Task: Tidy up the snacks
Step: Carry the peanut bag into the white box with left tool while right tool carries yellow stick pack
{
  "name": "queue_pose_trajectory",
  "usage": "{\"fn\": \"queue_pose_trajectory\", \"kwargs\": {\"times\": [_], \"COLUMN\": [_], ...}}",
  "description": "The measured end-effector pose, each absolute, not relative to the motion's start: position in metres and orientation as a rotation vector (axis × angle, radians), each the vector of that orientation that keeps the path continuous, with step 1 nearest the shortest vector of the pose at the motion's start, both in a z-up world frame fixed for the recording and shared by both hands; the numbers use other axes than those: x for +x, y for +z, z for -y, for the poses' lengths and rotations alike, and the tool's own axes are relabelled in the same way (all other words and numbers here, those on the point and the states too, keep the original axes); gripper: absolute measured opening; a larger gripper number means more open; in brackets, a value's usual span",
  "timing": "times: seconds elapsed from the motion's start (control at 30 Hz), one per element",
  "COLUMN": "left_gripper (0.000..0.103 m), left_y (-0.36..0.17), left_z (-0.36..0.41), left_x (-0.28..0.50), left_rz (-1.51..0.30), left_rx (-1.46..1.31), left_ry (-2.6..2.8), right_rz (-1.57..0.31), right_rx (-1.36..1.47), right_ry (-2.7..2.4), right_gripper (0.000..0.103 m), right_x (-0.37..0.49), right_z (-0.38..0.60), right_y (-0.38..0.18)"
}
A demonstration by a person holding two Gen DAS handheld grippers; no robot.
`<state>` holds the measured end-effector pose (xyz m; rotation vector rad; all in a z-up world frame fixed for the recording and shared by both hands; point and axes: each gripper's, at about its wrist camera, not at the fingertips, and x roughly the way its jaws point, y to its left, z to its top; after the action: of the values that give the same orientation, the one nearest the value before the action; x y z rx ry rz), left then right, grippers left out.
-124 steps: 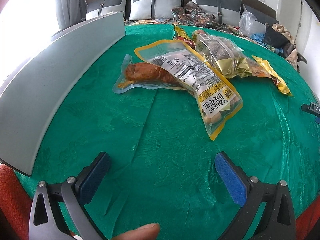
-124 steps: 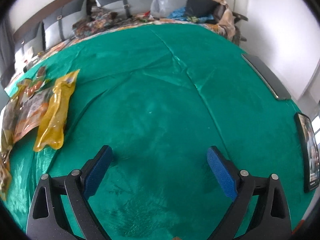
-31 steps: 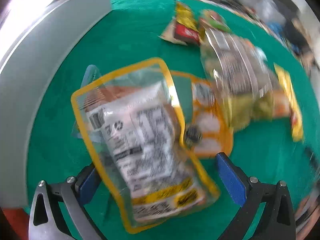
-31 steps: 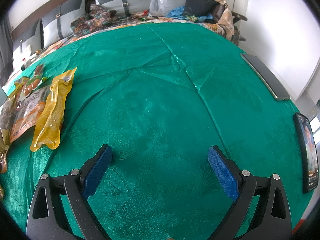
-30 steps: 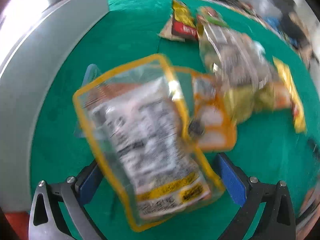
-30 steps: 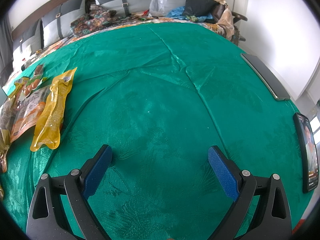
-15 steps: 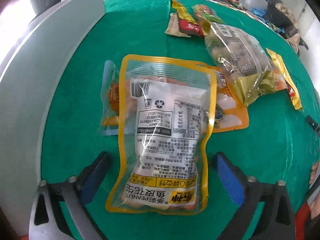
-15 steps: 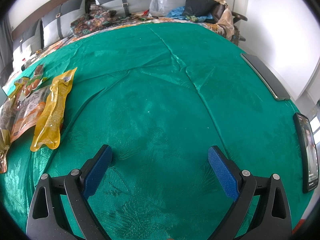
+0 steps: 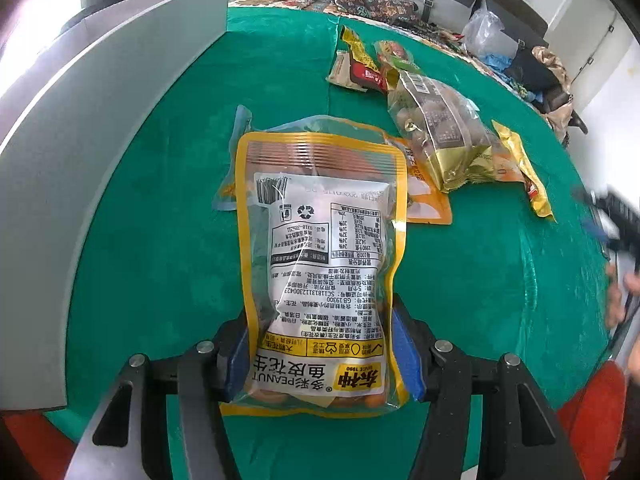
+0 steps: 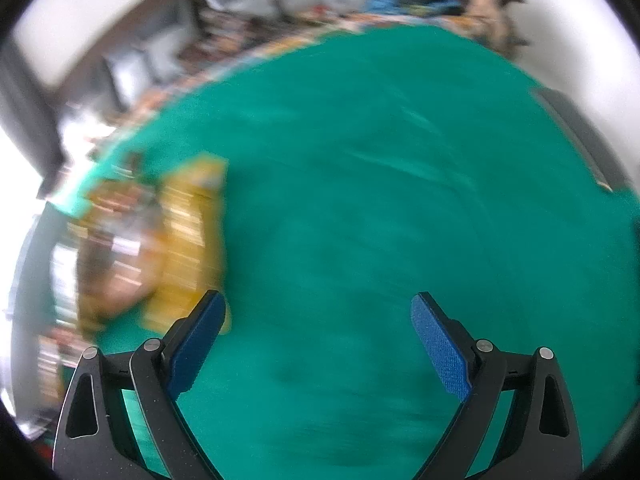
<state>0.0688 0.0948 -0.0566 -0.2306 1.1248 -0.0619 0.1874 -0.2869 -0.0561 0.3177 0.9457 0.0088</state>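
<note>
- A green cloth [image 9: 160, 208] covers a wide surface, with cushions behind it and a grey panel [image 9: 100, 92] along its left edge.
- The left gripper [image 9: 320, 356] has just been closing its jaws, and the blue pads now press both side edges of the peanut bag [image 9: 320, 248] near its bottom end.
- That bag lies label-up over a clear pouch [image 9: 236, 160] and an orange pack [image 9: 428, 200]; a gold bag [image 9: 440, 136] and small packets [image 9: 360, 68] lie beyond.
- The right gripper [image 10: 320, 344] hangs wide and empty over bare cloth; its view is blurred.
- The step looks like picking the first snack.
- Next, I judge, comes a lift clear of the packs beneath, then a carry to wherever it belongs; no destination shows.
</note>
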Motion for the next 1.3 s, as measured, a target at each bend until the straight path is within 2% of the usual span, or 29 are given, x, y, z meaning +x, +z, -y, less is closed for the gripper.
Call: {"fn": "queue_pose_trajectory", "kwargs": {"times": [0.17, 0.2, 0.23, 0.27, 0.4, 0.5, 0.63, 0.73, 0.87, 1.0, 1.17, 1.3], "left_gripper": [0.059, 0.059, 0.059, 0.059, 0.059, 0.059, 0.059, 0.059, 0.059, 0.059, 0.059, 0.059], "left_y": [-0.046, -0.043, -0.040, -0.039, -0.042, -0.048, -0.043, -0.033, -0.020, -0.009, 0.024, 0.062], "left_z": [-0.107, -0.112, -0.117, -0.121, -0.129, -0.128, -0.124, -0.126, -0.132, -0.137, -0.168, -0.222], "left_x": [0.060, 0.058, 0.054, 0.052, 0.050, 0.053, 0.049, 0.049, 0.048, 0.051, 0.052, 0.042], "left_rz": [-1.102, -1.096, -1.092, -1.089, -1.095, -1.108, -1.098, -1.078, -1.039, -1.009, -0.937, -0.837], "left_rx": [-0.258, -0.265, -0.270, -0.276, -0.292, -0.310, -0.323, -0.338, -0.394, -0.460, -0.562, -0.605], "left_ry": [-0.053, -0.049, -0.046, -0.043, -0.027, -0.024, -0.040, -0.050, -0.070, -0.117, -0.156, -0.102], "right_rz": [-1.036, -1.076, -1.107, -1.143, -1.177, -1.179, -1.170, -1.177, -1.114, -1.058, -1.045, -1.029], "right_rx": [0.160, 0.133, 0.116, 0.100, 0.146, 0.034, -0.076, 0.057, 0.438, 0.673, 0.601, 0.505], "right_ry": [0.153, 0.153, 0.146, 0.130, 0.115, 0.138, 0.130, 0.157, 0.172, 0.209, 0.271, 0.445], "right_gripper": [0.093, 0.090, 0.064, 0.054, 0.054, 0.059, 0.048, 0.042, 0.042, 0.042, 0.042, 0.042], "right_x": [0.248, 0.259, 0.265, 0.269, 0.264, 0.257, 0.246, 0.240, 0.212, 0.180, 0.160, 0.161], "right_z": [0.215, 0.205, 0.200, 0.196, 0.198, 0.187, 0.179, 0.199, 0.262, 0.306, 0.288, 0.209], "right_y": [-0.046, -0.053, -0.059, -0.065, -0.072, -0.075, -0.074, -0.067, -0.057, -0.050, -0.008, 0.035]}}
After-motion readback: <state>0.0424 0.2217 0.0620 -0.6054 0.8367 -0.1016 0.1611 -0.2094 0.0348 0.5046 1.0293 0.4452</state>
